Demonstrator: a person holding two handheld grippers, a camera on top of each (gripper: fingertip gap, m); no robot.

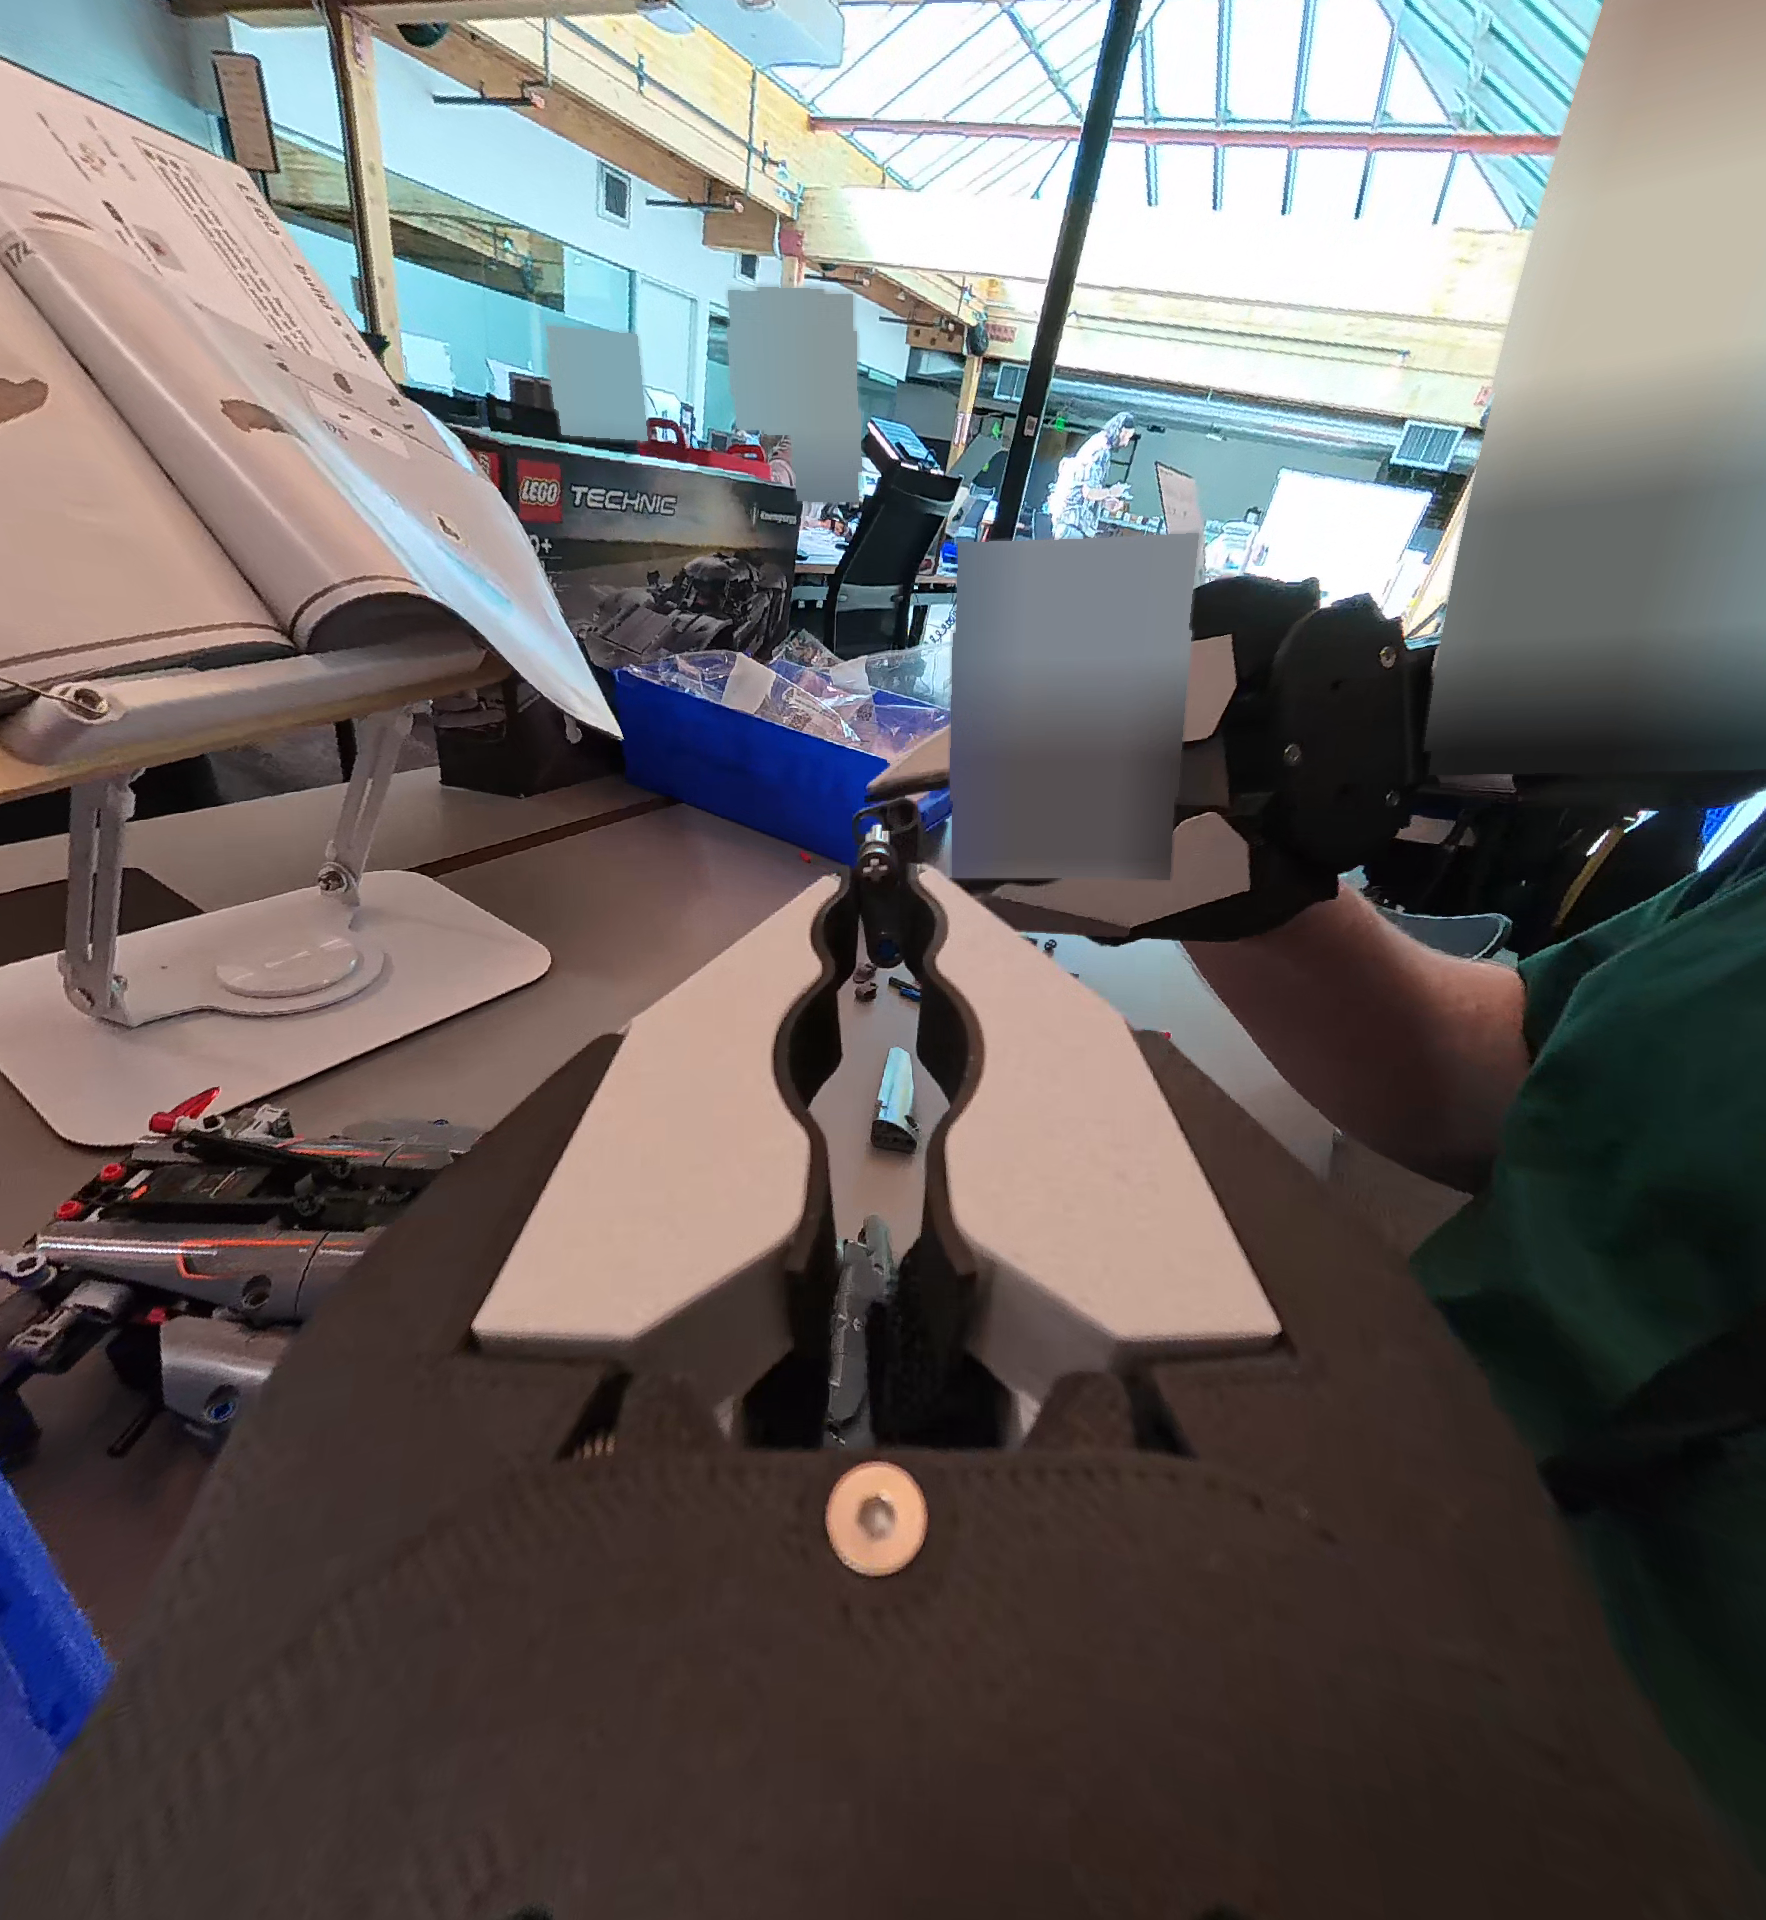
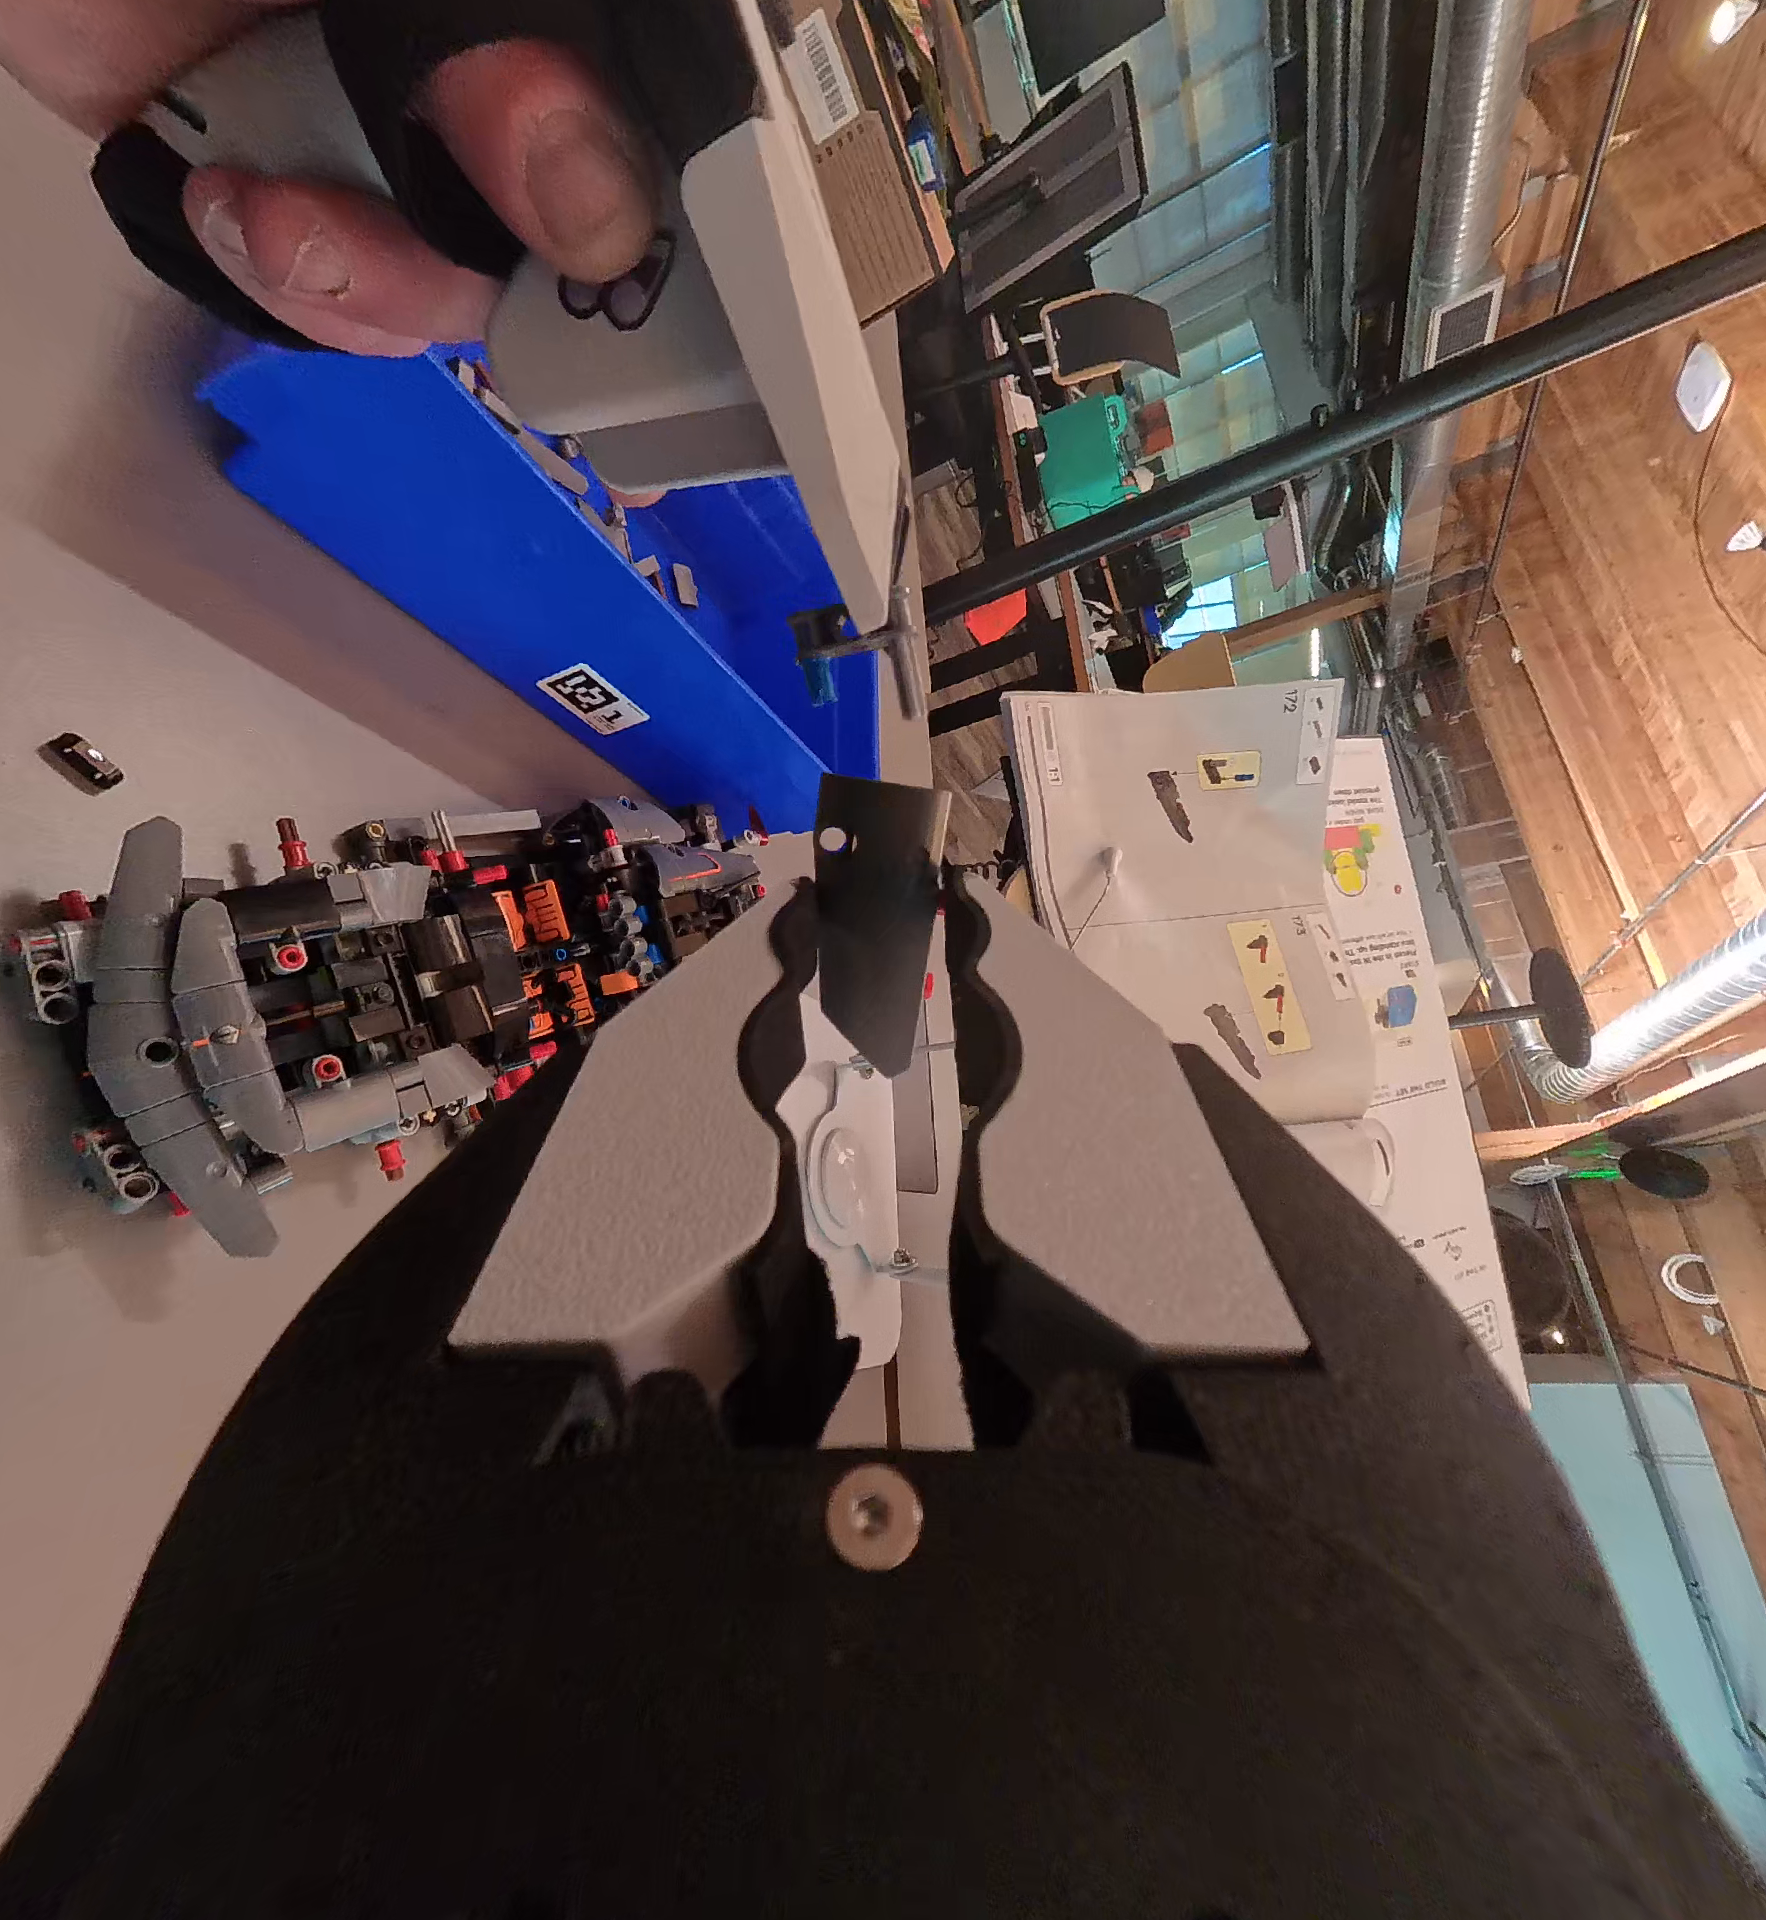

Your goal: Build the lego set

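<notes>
The left gripper [image 1: 884,883] has its jaws drawn narrow, pinching a small black connector piece [image 1: 881,854] with a grey axle and a blue pin on it; in the right wrist view the same small assembly [image 2: 837,646] shows at the tip of that gripper's pale fingers, held up in the air. The right gripper [image 2: 884,914] is likewise nearly closed, clamped on a flat black panel piece [image 2: 874,914] that sticks out past its fingertips. Both are held above the desk [image 1: 588,883], near each other. The partly built car model [image 2: 339,997], grey panels over a black, red and orange frame, lies on the desk toward its near left edge, apart from both grippers. A loose silver-grey element [image 1: 894,1101] lies on the desk under the left gripper, with a few tiny pins beyond it. A blue bin [image 1: 754,758] with plastic bags stands toward the desk's far edge, the dark set box [image 1: 671,561] just behind it. At the far left corner an open instruction booklet [image 1: 183,436] rests on a white stand [image 1: 266,977].
</notes>
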